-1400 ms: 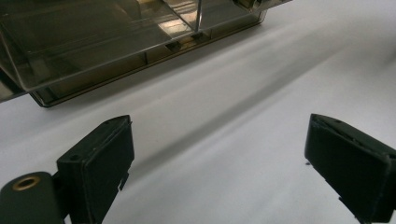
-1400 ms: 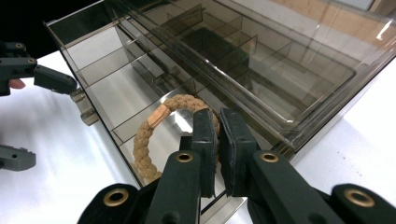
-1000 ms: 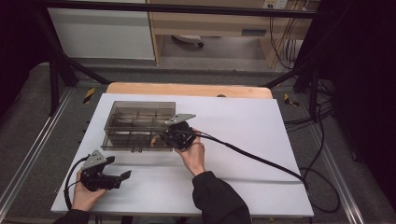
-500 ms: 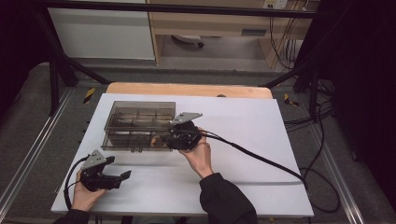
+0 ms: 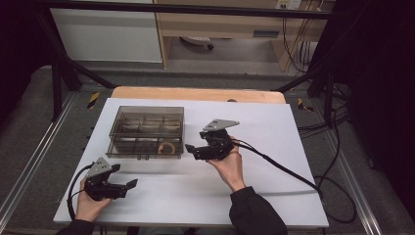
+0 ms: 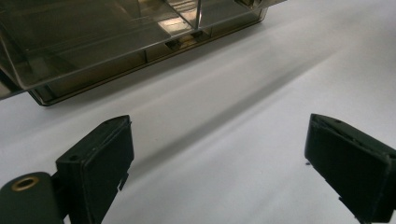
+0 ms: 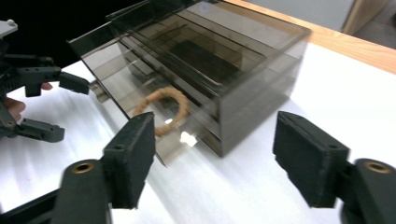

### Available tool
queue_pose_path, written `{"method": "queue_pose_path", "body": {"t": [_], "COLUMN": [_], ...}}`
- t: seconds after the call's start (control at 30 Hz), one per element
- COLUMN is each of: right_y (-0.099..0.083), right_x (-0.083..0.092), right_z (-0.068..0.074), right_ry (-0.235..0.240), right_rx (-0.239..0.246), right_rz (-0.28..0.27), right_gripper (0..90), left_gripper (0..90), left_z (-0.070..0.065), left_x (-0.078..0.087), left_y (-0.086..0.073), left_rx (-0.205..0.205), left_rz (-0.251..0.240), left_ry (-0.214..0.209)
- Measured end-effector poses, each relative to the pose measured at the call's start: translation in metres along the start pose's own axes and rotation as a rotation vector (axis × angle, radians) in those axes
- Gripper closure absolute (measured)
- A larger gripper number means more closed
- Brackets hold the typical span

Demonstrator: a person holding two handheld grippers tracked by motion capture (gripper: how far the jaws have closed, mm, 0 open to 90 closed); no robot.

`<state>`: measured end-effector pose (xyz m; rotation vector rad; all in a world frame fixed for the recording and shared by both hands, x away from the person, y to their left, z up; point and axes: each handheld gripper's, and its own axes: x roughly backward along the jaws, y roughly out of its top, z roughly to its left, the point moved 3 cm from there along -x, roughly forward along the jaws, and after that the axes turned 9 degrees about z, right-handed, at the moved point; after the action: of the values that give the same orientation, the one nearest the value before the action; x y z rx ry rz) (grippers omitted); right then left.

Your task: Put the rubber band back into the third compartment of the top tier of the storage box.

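Note:
A smoky clear plastic box with several compartments stands on the white table at the back left. A beige beaded ring lies in its near right compartment. The right gripper view shows the ring behind the box's front wall. My right gripper hovers just right of the box, open and empty, its jaws pointing at the box corner. My left gripper rests near the front left edge, open and empty, with the box some way ahead of it.
The white table top has free room right of and in front of the box. A black cable trails from the right gripper off the right edge. A wooden strip runs along the back. The left gripper appears far off in the right gripper view.
My right gripper has drawn back to the right, away from the box's near right corner. The left gripper and the box have stayed put.

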<state>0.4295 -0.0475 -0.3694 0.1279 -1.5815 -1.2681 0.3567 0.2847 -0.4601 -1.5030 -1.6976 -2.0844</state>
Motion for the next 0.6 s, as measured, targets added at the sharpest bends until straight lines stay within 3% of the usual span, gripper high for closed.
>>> {"method": "queue_pose_path", "body": {"t": [0.17, 0.6], "right_y": [-0.016, -0.048], "right_x": [0.015, 0.04], "right_z": [-0.014, -0.039], "right_ry": [-0.005, -0.006], "right_rx": [-0.025, -0.076], "right_rz": [-0.009, -0.039], "right_gripper": [18.1, 5.4], "left_gripper": [7.6, 7.6], "left_z": [0.0, 0.0], "left_x": [0.0, -0.001], "left_y": [0.0, 0.0], "left_rx": [-0.002, -0.002], "left_rz": [0.002, 0.004], "left_ry": [0.0, 0.0]}}
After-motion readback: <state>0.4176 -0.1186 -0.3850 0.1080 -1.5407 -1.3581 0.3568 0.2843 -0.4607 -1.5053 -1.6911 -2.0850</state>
